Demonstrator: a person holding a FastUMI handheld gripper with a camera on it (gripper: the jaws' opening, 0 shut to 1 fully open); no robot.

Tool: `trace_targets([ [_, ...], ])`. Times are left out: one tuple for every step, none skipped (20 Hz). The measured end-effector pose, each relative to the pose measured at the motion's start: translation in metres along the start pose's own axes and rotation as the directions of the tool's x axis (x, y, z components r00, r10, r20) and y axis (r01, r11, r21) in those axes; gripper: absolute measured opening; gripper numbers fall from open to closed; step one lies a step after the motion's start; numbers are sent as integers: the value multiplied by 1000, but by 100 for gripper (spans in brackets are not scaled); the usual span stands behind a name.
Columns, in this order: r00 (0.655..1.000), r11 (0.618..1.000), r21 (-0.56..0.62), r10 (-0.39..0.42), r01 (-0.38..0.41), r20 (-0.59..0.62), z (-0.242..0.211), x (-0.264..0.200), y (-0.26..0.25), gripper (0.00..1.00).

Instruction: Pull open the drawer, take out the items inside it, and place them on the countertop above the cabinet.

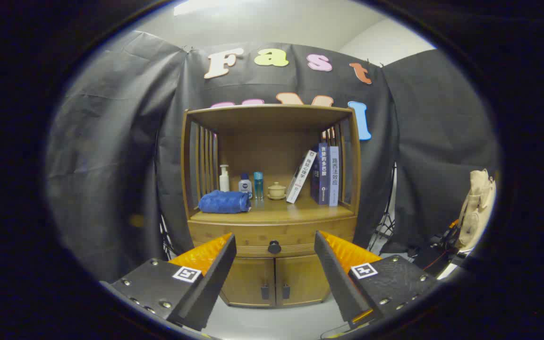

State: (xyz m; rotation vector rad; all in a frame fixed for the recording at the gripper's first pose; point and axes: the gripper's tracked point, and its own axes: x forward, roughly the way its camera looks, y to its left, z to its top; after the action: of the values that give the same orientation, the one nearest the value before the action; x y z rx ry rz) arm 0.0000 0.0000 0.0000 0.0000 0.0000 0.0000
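I hold the hand-held gripper [274, 245] level with the drawer [272, 242] of the wooden cabinet [272, 278]. Its two fingers are spread wide and grip nothing.

Status: the drawer is closed. Its dark round knob [274, 247] sits beyond the fingertips, centred in the gap between them and not in contact. The items inside cannot be seen.

Current step, in my judgement: approach for the pull; nothing has been removed yet.

Next move calls for:
1. Advance straight ahead until the knob lies between the fingers.
2. Close on the knob, then draw back squarely.

Destination: the tabletop [295, 212] above the drawer already carries a rolled blue towel [225, 201], bottles [241, 182], a small lidded cup [276, 190] and books [321, 174]. The front strip is bare.
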Motion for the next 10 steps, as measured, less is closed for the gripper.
trace_targets([
  [1000,1000,5,9,-9,0,1,-1,2,99],
  [1000,1000,3,7,-7,3,2,-2,2,99],
  [1000,1000,-2,1,-1,8,4,-3,-2,99],
  [1000,1000,-3,1,-1,14,5,-5,-3,99],
  [1000,1000,-7,-3,3,17,6,-5,-3,99],
  [1000,1000,-9,-10,10,20,7,-6,-5,99],
  [1000,1000,-8,-10,10,24,8,-6,-6,99],
  [1000,1000,-5,-10,10,28,9,-7,-5,99],
  [999,1000,-4,-12,12,30,10,-8,-6,99],
  [999,1000,-7,-12,13,31,10,-8,-7,99],
])
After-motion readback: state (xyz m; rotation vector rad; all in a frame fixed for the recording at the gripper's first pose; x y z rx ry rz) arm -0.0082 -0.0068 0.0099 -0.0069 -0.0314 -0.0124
